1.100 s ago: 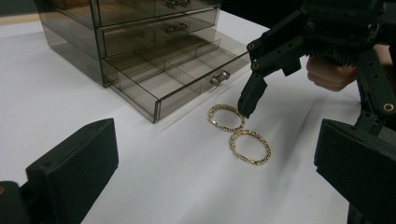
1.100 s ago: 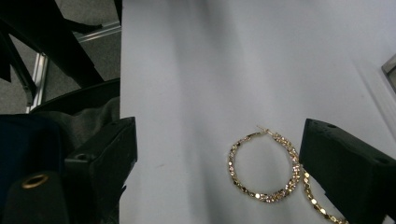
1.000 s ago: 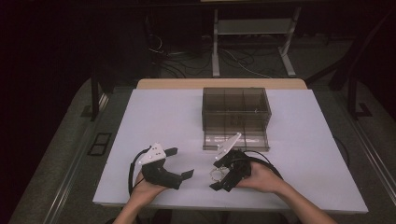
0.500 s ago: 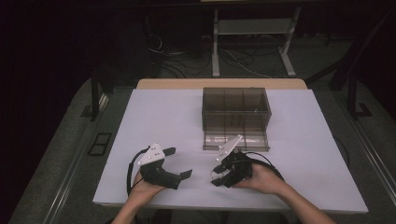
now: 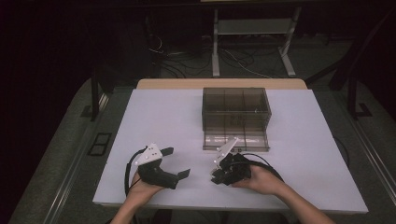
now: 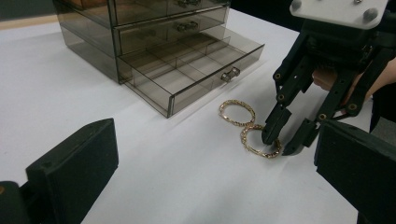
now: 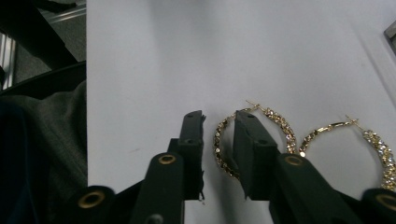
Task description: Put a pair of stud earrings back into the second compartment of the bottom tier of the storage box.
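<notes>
Your right gripper (image 7: 218, 140) has just been narrowing its jaws; one rim of the near gold hoop earring (image 7: 223, 154) lies between them, not yet pinched.

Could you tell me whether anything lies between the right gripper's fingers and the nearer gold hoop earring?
Nothing visible does: the right gripper has just been closing, its fingers astride the rim of the nearer hoop earring.
</notes>
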The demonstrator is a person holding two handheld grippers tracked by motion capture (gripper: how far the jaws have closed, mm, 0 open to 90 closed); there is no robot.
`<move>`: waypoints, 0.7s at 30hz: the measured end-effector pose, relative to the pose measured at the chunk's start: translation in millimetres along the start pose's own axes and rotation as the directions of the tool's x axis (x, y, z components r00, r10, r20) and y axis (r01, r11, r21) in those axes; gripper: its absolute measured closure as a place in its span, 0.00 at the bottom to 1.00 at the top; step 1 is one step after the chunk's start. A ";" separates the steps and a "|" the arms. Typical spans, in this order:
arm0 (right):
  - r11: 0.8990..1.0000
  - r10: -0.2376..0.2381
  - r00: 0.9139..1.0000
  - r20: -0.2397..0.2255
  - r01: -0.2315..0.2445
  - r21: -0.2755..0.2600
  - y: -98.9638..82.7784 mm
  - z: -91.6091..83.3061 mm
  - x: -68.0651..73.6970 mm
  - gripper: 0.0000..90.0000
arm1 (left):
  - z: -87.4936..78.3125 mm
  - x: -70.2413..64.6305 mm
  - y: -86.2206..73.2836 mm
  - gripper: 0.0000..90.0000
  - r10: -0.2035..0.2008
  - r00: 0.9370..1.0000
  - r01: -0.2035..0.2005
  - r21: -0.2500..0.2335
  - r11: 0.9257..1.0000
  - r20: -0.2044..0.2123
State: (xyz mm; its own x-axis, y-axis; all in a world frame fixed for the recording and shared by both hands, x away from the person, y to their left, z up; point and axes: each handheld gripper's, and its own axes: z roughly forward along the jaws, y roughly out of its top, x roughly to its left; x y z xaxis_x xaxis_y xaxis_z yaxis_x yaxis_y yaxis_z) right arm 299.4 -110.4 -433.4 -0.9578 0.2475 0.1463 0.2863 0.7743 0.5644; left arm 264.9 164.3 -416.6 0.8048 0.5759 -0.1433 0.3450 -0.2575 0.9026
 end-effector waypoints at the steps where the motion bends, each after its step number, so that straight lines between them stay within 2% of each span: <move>1: 1.000 0.000 1.000 -0.002 0.000 0.003 -0.2 1.2 0.0 0.83 | 0.0 0.0 0.0 0.00 0.001 1.000 -0.001 0.000 1.000 0.000; 10: 1.000 -0.017 1.000 0.023 0.016 0.018 -0.1 3.2 2.3 0.92 | -0.3 0.1 0.1 0.00 -0.002 1.000 0.002 -0.003 1.000 0.002; 13: 0.999 -0.045 0.998 0.041 0.044 0.030 0.4 3.2 4.4 0.96 | -0.1 0.0 0.2 0.00 0.000 1.000 0.000 -0.002 1.000 0.002; 21: 0.999 -0.014 0.999 0.031 0.013 0.034 1.3 3.0 4.6 0.97 | -0.2 -0.8 0.3 0.00 0.001 1.000 -0.001 -0.002 1.000 0.004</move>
State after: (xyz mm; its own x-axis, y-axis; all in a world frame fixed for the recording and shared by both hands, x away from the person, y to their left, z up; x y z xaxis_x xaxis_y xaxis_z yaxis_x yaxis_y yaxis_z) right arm 295.5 -106.6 -434.4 -0.9603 0.2549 0.1132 0.2749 0.7969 0.5379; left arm 264.2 163.9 -416.2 0.8072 0.5724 -0.1438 0.3429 -0.2564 0.9037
